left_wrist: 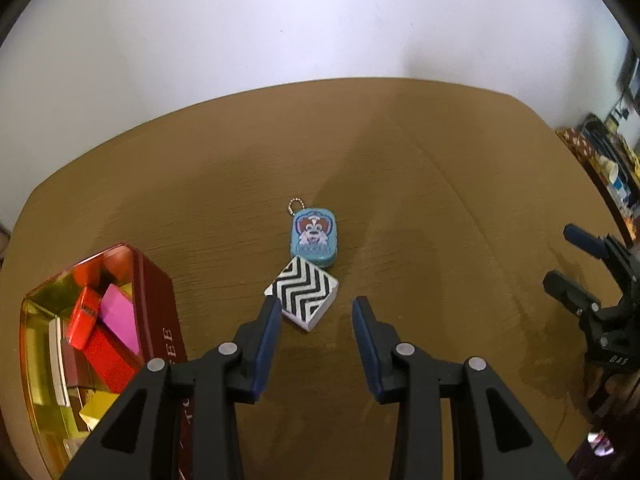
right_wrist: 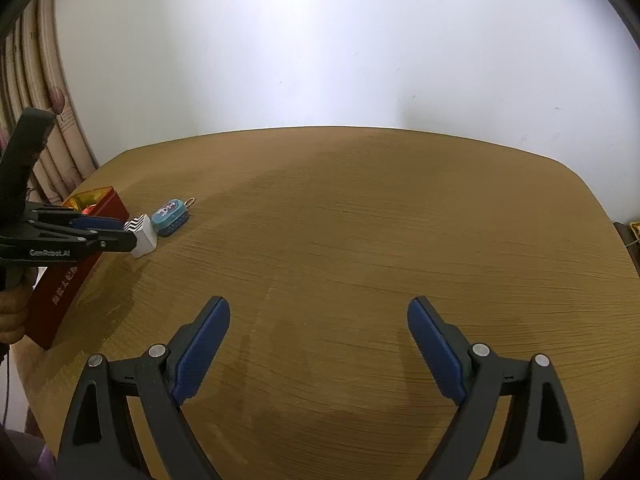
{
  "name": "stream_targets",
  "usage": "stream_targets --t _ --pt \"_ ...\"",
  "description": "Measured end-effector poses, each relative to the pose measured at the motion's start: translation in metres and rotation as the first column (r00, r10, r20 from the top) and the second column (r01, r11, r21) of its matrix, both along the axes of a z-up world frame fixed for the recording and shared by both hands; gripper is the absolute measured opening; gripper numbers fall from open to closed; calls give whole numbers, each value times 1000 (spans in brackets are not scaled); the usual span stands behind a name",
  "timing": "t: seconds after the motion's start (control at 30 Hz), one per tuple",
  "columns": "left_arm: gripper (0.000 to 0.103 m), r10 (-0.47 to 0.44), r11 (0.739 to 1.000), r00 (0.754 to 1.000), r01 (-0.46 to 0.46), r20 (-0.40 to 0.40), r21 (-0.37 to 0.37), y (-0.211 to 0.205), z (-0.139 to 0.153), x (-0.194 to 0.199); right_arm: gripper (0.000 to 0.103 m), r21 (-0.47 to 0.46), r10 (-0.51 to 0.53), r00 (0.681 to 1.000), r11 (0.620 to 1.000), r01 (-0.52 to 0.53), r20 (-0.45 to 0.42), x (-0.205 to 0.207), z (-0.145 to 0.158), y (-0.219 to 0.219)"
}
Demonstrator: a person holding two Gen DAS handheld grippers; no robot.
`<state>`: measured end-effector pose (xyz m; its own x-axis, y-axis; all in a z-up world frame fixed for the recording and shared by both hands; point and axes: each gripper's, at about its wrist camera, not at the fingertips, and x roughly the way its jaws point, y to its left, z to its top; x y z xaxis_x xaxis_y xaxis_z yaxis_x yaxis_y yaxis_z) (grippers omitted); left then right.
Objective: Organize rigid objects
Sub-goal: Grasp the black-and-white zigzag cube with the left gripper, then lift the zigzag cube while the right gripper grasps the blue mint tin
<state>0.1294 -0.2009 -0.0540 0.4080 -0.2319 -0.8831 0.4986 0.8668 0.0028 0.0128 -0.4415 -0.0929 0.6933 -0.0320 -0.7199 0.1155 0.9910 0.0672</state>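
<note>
A black-and-white zigzag block (left_wrist: 304, 296) (right_wrist: 142, 236) lies flat on the wooden table (left_wrist: 420, 200), touching a small blue tin (left_wrist: 314, 240) (right_wrist: 172, 216) with a dog picture and a bead chain. My left gripper (left_wrist: 316, 308) (right_wrist: 126, 232) points down at the block and is open. Its left pad is at the block's near-left corner and its right pad stands apart from it. The right gripper (right_wrist: 318, 308) (left_wrist: 580, 272) hangs wide open over bare table, far right of the objects, with nothing between its fingers.
An open red tin box (left_wrist: 156, 300) (right_wrist: 80, 272) stands left of the block, holding red, pink and yellow pieces. A person's hand (right_wrist: 10, 312) holds the left gripper. A curtain (right_wrist: 48, 120) hangs at far left; cluttered shelves (left_wrist: 612, 168) sit beyond the table's right edge.
</note>
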Motion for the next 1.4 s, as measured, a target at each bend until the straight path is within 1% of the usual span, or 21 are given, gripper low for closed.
stream_targets --t 0.13,0.23,0.33,0.37,0.4,0.43,0.5,0.57,0.63,0.7,0.83,0.97,1.0,1.03,1.1,1.13,1.27,1.37,1.4 --pt "38 -34 999 999 34 -1 26 -2 1 4 89 3 2 1000 1000 -2 -3 1 0 1" --pt "38 -43 998 999 43 1 40 -3 0 11 89 4 3 1000 1000 -3 -7 0 0 0" --pt "38 -73 995 997 72 18 64 -8 1 11 89 4 5 1000 1000 -5 -14 3 -1 2" --pt "38 -90 993 996 88 21 74 -11 2 11 89 5 5 1000 1000 -5 -15 0 0 0" --pt "41 -106 990 994 103 25 93 -14 1 12 89 5 7 1000 1000 -7 -16 0 0 0" --pt "43 -110 988 994 108 18 109 -16 -1 15 89 5 7 1000 1000 -7 -17 0 0 1" --pt "43 -112 989 993 114 -26 95 -20 -6 22 89 7 10 1000 1000 -9 -19 0 0 0" --pt "43 -101 992 994 104 -39 74 -20 -8 26 89 8 10 1000 1000 -10 -21 1 0 0" --pt "44 -84 995 993 88 -81 43 -17 -11 29 89 12 13 1000 1000 -13 -23 1 0 0" --pt "44 -60 998 994 63 -90 23 -16 -12 34 89 15 15 1000 1000 -15 -24 -2 1 -3" --pt "44 -46 998 995 50 -83 43 -18 -18 36 89 18 19 999 1000 -19 -26 -5 2 -5" --pt "44 -51 996 993 59 -107 73 -27 -26 39 89 24 19 999 1000 -18 -30 -7 3 -8" --pt "44 -50 995 993 59 -104 83 -26 -25 38 89 26 20 999 999 -19 -32 -8 3 -8" --pt "44 -48 994 993 57 -105 89 -34 -26 42 89 27 19 999 999 -18 -33 -8 2 -8" --pt "39 -31 995 995 40 -98 88 -45 -28 43 89 29 19 999 999 -18 -35 -8 3 -10" --pt "39 -23 996 995 32 -95 88 -49 -28 38 89 28 18 999 999 -17 -35 -8 3 -10" --pt "38 9 996 998 -4 -63 86 -49 -27 30 89 27 17 999 1000 -16 -39 -8 4 -11" --pt "38 44 997 998 -41 -42 61 -44 -23 17 89 27 16 999 1000 -15 -45 -8 3 -12" --pt "38 51 998 998 -50 -43 37 -41 -19 13 89 27 17 999 999 -16 -51 -7 3 -12"
